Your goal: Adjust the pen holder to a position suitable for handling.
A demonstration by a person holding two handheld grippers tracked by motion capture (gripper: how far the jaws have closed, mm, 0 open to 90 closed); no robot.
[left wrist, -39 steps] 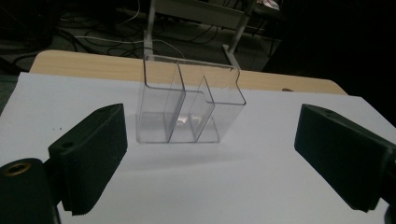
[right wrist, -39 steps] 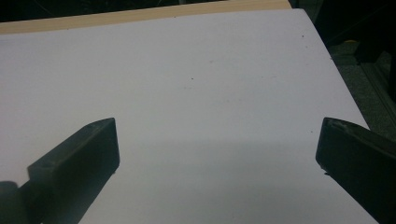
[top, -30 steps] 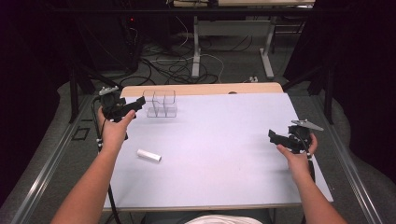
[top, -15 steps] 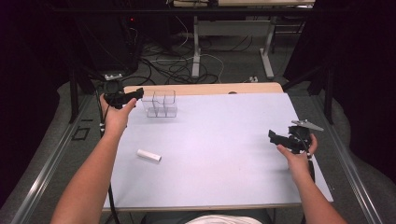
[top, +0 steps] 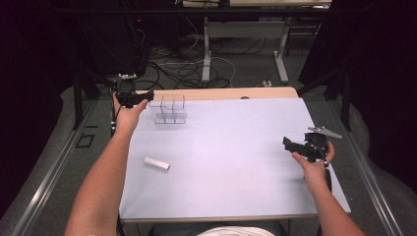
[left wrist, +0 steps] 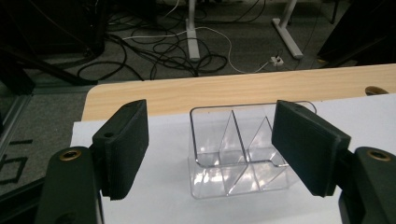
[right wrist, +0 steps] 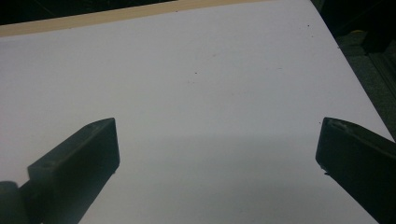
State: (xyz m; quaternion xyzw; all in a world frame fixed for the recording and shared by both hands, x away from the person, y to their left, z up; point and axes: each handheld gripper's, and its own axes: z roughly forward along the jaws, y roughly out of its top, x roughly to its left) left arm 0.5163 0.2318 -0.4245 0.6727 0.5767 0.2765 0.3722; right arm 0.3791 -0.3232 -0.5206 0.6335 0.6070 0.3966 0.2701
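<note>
At the far left corner of the table [top: 236, 196], I log my left gripper [top: 146, 96], aimed level at a clear plastic organizer [top: 170, 110]. The organizer stands upright on the white table surface, near the far edge beside the bare wooden strip [left wrist: 233, 91]; it has thin dividers forming several compartments. In the left gripper view, the organizer [left wrist: 238, 154] sits ahead of my left gripper [left wrist: 212, 149] and between the lines of the two pads. The jaws have just been closing, yet they stand apart, and I cannot tell whether the right pad touches the clear wall; the left pad is well off it.

Item two: a small white cylinder [top: 157, 163], lying on its side toward the near left of the table, well apart from the organizer.

Item three: my right gripper [top: 290, 145], near the table's right edge, held low over bare white surface. In the right gripper view its jaws [right wrist: 217, 154] stand wide apart with nothing between them.
</note>
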